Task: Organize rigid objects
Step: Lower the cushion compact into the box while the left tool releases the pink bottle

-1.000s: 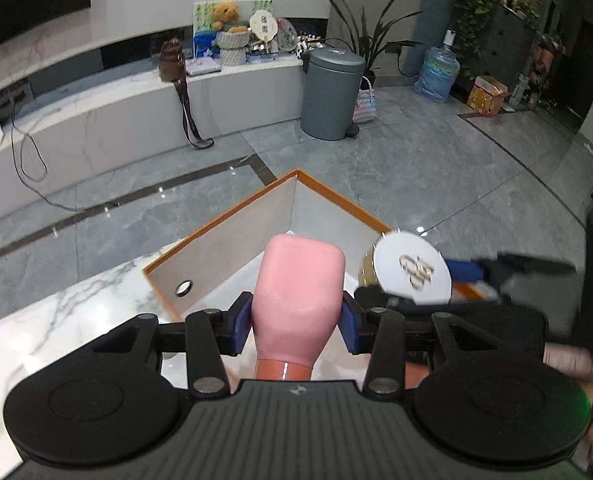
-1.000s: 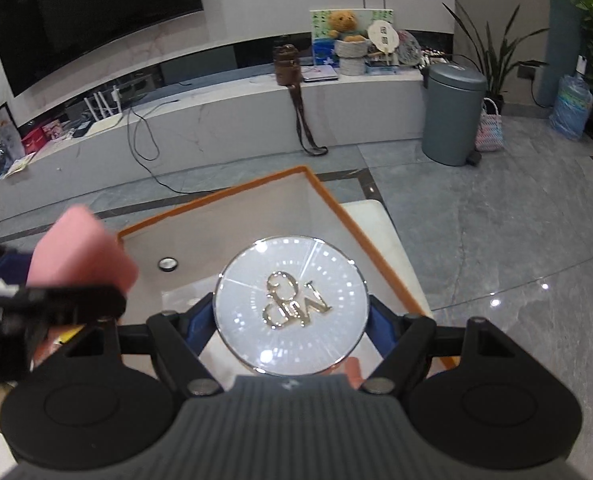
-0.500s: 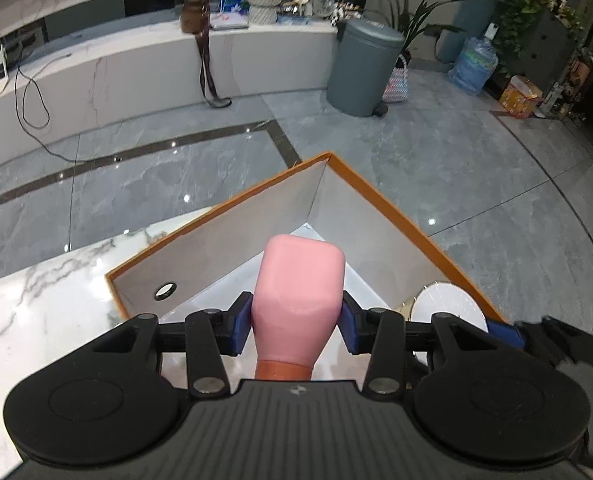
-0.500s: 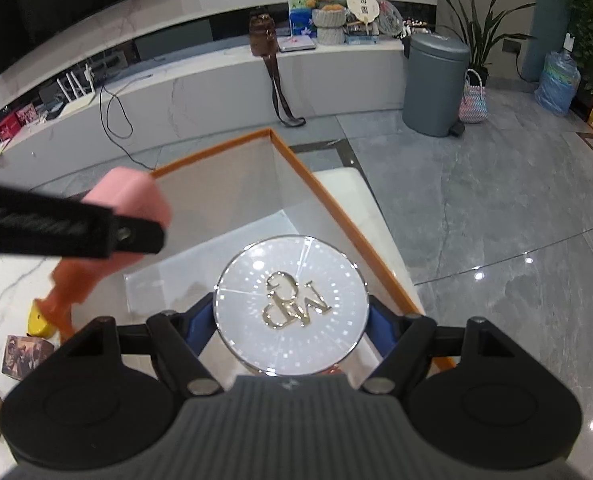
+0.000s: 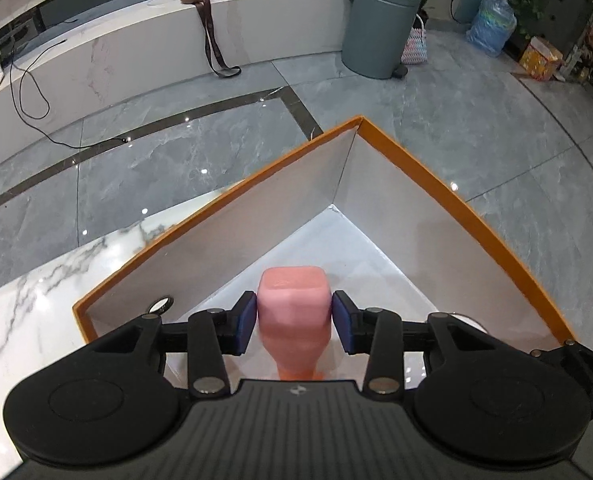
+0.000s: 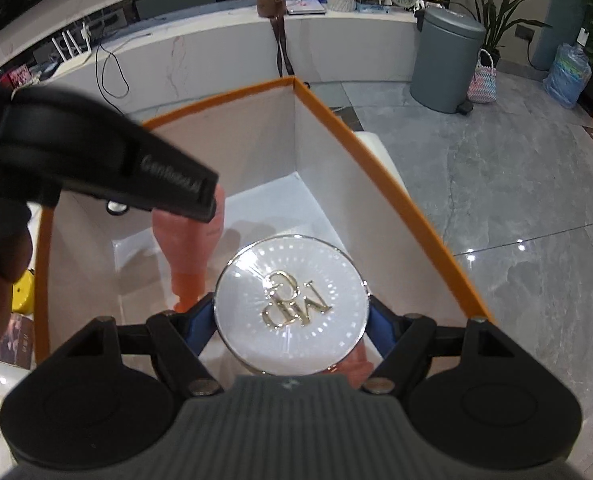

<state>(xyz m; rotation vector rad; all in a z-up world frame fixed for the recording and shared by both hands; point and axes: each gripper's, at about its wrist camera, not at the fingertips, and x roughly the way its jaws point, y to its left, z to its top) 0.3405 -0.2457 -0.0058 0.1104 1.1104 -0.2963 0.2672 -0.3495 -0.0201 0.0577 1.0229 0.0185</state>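
Observation:
My left gripper (image 5: 293,322) is inside the orange-rimmed box (image 5: 436,176). Its blue pads stand a small gap off each side of the pink bottle (image 5: 294,312), which is upside down with its orange cap at the box floor. From the right wrist view the bottle (image 6: 188,248) hangs under the left gripper's black finger (image 6: 108,168). My right gripper (image 6: 290,316) is shut on a round white compact (image 6: 292,304) with a gold logo, held low inside the box (image 6: 376,168).
The box sits on a white marble table (image 5: 24,312) whose far edge drops to a grey tiled floor. A yellow object (image 6: 22,292) and a small dark box (image 6: 14,340) lie on the table left of the box. A grey bin (image 5: 380,28) stands beyond.
Both grippers have gone down into the box with their objects. The left gripper's pads have come slightly off the pink bottle. The right gripper still grips the compact.

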